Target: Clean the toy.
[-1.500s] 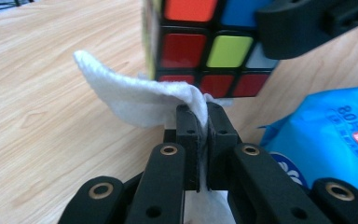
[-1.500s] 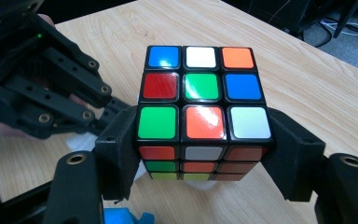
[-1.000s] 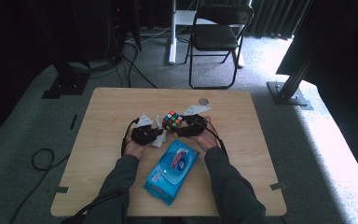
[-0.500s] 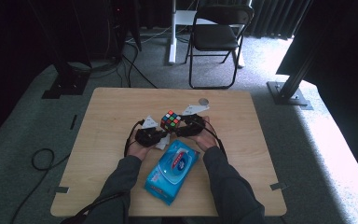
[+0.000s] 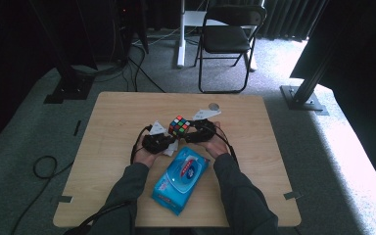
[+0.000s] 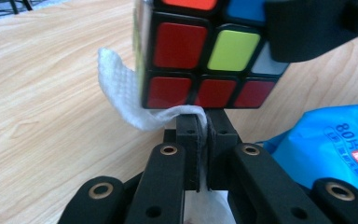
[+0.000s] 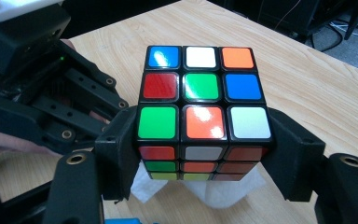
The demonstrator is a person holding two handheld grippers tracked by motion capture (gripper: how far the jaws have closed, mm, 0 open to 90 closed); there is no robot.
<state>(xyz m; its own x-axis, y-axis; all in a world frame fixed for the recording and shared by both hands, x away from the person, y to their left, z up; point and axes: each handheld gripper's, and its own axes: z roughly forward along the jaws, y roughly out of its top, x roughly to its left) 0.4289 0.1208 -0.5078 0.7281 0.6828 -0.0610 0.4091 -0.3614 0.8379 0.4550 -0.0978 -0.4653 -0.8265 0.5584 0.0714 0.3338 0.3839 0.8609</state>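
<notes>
Left gripper (image 6: 198, 126) we see with jaws together, clamped on white wipe (image 6: 121, 93), which touches cube's lower edge. Right gripper (image 7: 200, 154) clamps Rubik's cube (image 7: 200, 112) between both jaws, above table (image 5: 117, 112). Blue wipes pack (image 5: 181, 178) lies near us, between our forearms. Farther, folding chair (image 5: 227, 39) stands behind table.

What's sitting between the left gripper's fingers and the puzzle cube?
A white wipe, pinched in the left gripper and draped against the cube, as the left gripper view shows.
</notes>
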